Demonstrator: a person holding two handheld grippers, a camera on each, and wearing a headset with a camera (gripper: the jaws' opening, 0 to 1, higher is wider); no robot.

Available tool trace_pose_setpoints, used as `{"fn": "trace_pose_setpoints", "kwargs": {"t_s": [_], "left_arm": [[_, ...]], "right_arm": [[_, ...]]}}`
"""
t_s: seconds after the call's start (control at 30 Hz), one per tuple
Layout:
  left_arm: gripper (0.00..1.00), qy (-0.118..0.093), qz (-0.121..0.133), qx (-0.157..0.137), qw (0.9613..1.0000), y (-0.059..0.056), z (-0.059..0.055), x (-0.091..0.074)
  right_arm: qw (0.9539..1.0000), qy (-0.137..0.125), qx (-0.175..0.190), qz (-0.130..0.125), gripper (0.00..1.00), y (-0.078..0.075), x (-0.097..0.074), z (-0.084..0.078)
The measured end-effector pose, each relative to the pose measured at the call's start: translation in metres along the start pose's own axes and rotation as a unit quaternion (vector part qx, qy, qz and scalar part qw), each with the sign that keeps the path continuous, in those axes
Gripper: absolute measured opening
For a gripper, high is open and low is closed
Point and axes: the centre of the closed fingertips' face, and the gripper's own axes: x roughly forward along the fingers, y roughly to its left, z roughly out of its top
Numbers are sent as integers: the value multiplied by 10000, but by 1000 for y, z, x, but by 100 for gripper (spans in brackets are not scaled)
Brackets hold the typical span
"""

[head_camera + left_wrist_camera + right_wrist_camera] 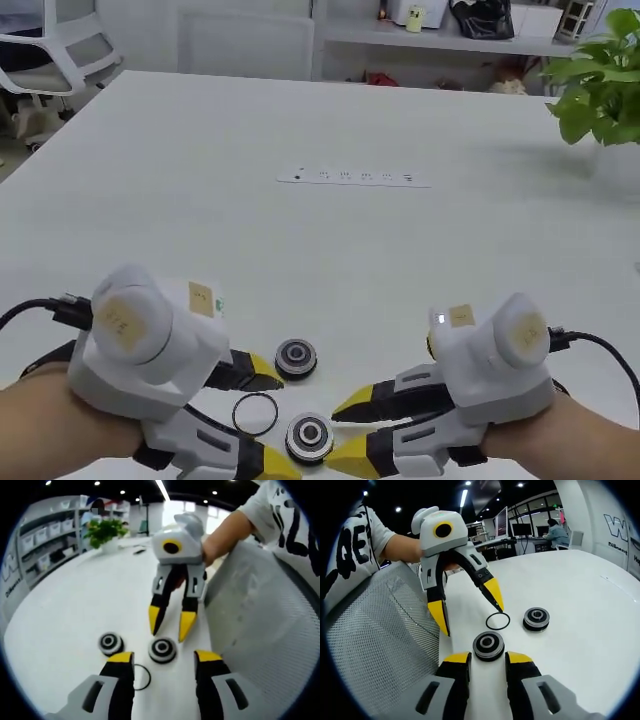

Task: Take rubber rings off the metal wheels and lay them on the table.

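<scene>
Low over the white worktop, the left gripper and right gripper face each other, both with jaws spread and holding nothing; between their tips sits one metal wheel; a loose rubber ring lies flat just beside it; a second wheel sits near; farther off lies a power strip; beyond, a potted plant and an office chair.

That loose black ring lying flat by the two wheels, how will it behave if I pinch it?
Probably floppy: the ring is a thin loop, so a pinch should squash it oval. Likely very light. Lying flat on the table, it shouldn't roll, though it may slide.
</scene>
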Motion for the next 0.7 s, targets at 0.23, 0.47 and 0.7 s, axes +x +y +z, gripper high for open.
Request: {"fn": "trace_pose_setpoints", "kwargs": {"t_s": [0.23, 0.47, 0.7], "left_arm": [[44, 16, -61, -44, 10000, 0, 0, 3], [40, 58, -135, -19, 9999, -3, -1, 7], [35, 62, -188, -18, 9998, -3, 0, 9]], "right_arm": [[10000, 50, -38, -15, 23, 0, 2, -3], [10000, 61, -44, -18, 22, -1, 3, -4], [10000, 72, -41, 4, 22, 0, 4, -4]]}}
